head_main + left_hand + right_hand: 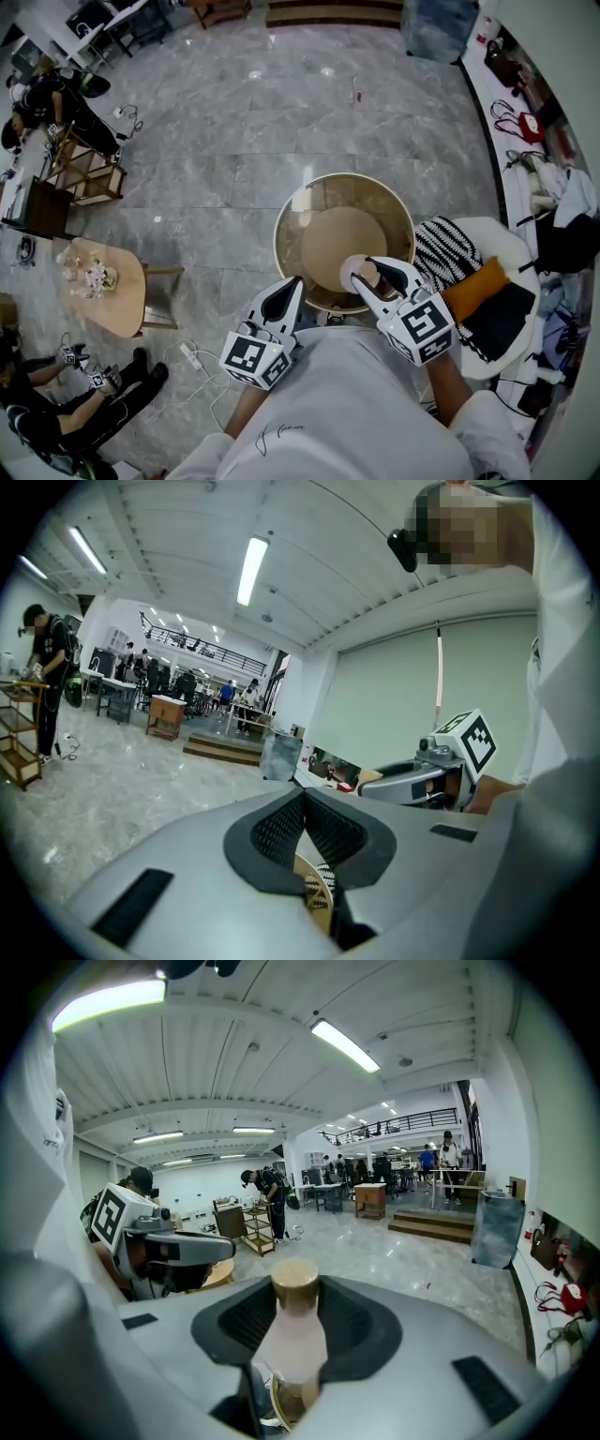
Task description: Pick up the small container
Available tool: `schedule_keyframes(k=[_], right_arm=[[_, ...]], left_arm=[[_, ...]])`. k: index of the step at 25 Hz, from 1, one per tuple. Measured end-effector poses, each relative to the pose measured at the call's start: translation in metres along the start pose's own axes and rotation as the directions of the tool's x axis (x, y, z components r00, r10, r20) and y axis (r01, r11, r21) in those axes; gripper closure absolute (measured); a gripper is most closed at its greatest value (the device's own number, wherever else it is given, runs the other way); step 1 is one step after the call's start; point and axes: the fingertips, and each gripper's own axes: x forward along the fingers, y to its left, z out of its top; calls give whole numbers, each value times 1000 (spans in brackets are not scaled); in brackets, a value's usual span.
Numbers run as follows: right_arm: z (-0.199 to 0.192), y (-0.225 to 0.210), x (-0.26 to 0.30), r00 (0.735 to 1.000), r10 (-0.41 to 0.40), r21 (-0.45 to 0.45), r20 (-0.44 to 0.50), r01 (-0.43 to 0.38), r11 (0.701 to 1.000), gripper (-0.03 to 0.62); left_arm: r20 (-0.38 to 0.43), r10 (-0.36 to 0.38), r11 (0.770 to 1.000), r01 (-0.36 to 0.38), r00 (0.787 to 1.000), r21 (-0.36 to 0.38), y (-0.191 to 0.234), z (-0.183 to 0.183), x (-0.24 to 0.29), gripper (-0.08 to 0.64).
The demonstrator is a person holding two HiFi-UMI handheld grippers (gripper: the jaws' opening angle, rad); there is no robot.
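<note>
Right gripper [295, 1290]: jaws clamped on the small container [292, 1344], a pale pink bottle w/ a tan cap, cap end poking past the jaw tips. We hold it over the near part of the round glass tabletop [309, 202]. Left gripper [305, 801]: jaws pressed together, nothing between them, by the tabletop's near-left rim. Each marker cube [424, 326] carries a b/w square code. Script on our white shirt [281, 433] is too small to read.

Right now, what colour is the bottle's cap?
The bottle has a wood-tan cap; right gripper view shows it best.
</note>
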Motion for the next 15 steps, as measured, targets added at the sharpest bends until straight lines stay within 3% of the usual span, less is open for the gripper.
schedule_keyframes(k=[15], right_arm=[[-5,15,1,1000,1,-14,-8,-1,1000,445]], left_arm=[[7,-17,1000,17,1000,3,-1,-4,-12,541]])
